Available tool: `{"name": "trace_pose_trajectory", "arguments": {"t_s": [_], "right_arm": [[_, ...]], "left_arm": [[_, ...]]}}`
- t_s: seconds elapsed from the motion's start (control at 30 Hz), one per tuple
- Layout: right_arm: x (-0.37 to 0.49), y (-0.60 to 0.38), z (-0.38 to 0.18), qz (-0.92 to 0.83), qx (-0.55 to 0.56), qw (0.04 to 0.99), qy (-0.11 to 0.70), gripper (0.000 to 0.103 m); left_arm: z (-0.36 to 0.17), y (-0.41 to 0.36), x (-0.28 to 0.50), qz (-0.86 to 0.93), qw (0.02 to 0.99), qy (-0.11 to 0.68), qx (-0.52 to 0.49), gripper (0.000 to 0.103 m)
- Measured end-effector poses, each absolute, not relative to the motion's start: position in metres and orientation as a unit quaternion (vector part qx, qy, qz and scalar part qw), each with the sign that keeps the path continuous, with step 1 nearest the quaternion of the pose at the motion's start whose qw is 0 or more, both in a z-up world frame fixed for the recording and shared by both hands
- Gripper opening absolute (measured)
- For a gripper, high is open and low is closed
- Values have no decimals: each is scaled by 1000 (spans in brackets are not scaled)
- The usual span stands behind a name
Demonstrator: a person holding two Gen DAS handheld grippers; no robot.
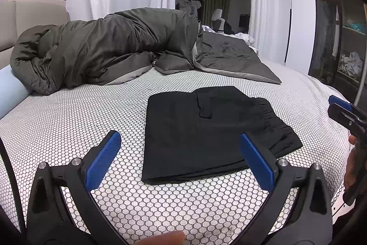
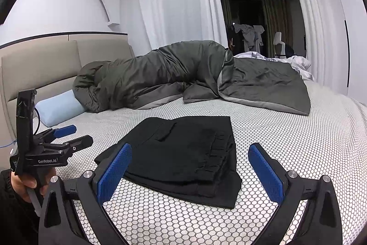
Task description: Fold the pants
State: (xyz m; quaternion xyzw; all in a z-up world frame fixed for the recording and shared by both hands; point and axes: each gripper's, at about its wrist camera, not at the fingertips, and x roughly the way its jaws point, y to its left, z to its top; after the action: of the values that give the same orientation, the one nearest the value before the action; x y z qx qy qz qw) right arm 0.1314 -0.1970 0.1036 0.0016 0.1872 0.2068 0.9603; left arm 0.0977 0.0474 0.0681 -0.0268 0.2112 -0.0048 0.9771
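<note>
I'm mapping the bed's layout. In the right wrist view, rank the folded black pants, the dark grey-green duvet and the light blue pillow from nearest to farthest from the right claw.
1. Folded black pants, just ahead, between the fingers.
2. Light blue pillow, far left by the headboard.
3. Bunched dark grey-green duvet, across the far side; too close to call against the pillow.

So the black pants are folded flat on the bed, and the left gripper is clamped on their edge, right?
Not quite. The pants are folded flat on the bed, but the left gripper is open and holds nothing, short of the cloth. The left wrist view shows it.
</note>
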Motion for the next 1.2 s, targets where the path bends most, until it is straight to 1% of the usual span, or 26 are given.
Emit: {"name": "trace_pose_trajectory", "arguments": {"t_s": [1.2], "right_arm": [[136, -199, 104, 208, -8, 959, 191, 103]], "left_arm": [[69, 47, 97, 0, 978, 208, -26, 102]]}}
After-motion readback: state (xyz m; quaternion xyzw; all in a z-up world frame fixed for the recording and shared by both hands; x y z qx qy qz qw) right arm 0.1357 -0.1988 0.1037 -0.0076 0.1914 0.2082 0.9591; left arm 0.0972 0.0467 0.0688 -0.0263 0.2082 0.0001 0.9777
